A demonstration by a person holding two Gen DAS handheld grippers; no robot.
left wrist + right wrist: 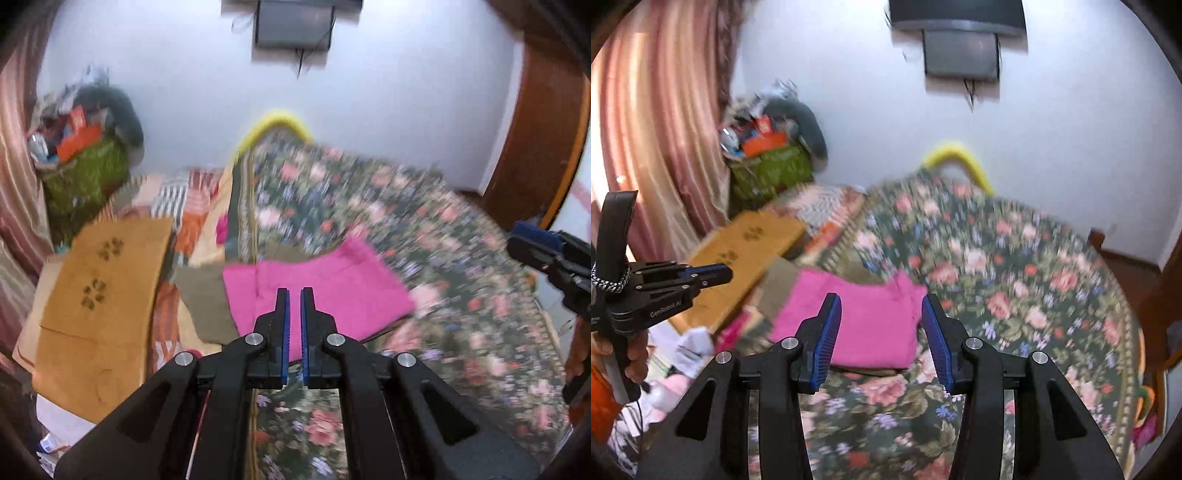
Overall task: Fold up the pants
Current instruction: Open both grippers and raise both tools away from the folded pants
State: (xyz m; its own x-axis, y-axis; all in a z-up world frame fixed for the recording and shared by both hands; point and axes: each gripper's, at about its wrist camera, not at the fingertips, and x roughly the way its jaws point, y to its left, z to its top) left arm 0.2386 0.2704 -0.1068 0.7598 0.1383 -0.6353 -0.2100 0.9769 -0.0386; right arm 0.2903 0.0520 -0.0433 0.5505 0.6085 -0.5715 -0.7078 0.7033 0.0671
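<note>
Both of the tools I am steering hang above the bed with nothing in them. My left hand-held gripper (294, 291) is clenched, its blue ribbed pads (283, 317) almost meeting with only a thin slit between them and no cloth caught there. My right hand-held gripper (881, 302) is released, its jaws spread wide, and through that gap I see the pants (857, 321).

They are bright pink, soft and matte like fleece, folded into a flat, roughly rectangular packet with one corner (905, 282) poking up at the far side. They lie on the bedspread (1015, 280), a dark green cloth printed thick with pink and red roses. An olive-brown piece of fabric (207, 299) sits partly under the pants on their left; how far it runs beneath them I cannot tell.

Left of that lies a flat sheet of tan cardboard (99, 295) stamped with dark paw prints, and its near end is cut off by my gripper frame. A green basket (772, 170) heaped with odds and ends stands by the pink satin curtain (653, 122); its contents are too blurred to name. A curved yellow strip (960, 155) shows behind the bed's far edge, its lower part hidden. Motion blur smears most of the bedspread pattern in both views.
</note>
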